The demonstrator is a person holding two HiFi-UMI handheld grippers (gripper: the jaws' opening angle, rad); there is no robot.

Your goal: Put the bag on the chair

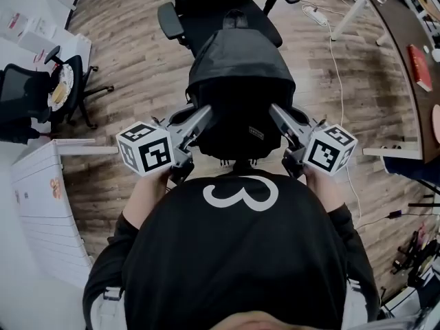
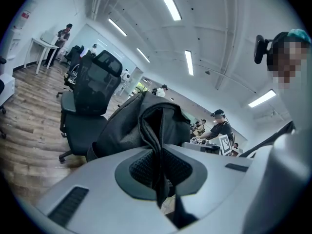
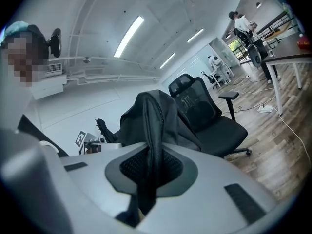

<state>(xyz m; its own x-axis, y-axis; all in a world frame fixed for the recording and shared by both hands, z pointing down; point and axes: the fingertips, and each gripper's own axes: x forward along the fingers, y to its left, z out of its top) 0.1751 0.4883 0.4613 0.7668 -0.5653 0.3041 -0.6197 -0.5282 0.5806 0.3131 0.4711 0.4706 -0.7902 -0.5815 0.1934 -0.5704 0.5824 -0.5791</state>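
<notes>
- The left gripper [image 1: 203, 115] and the right gripper [image 1: 276, 114] each pinch the bag [image 1: 237, 74] fabric in clenched fingers [image 2: 97, 189].
- Carry it level over the chair [image 1: 206, 12] seat before lowering.

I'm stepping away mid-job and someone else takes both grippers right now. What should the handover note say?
Left gripper: shut on a fold of the bag, on its left side.
Right gripper: shut on the bag's right side.
Bag: held up between both grippers in front of the person, with the chair just beyond it.
Done: bag gripped and off the floor.
Left: carry it forward over the seat, lower it, open both grippers.
</notes>
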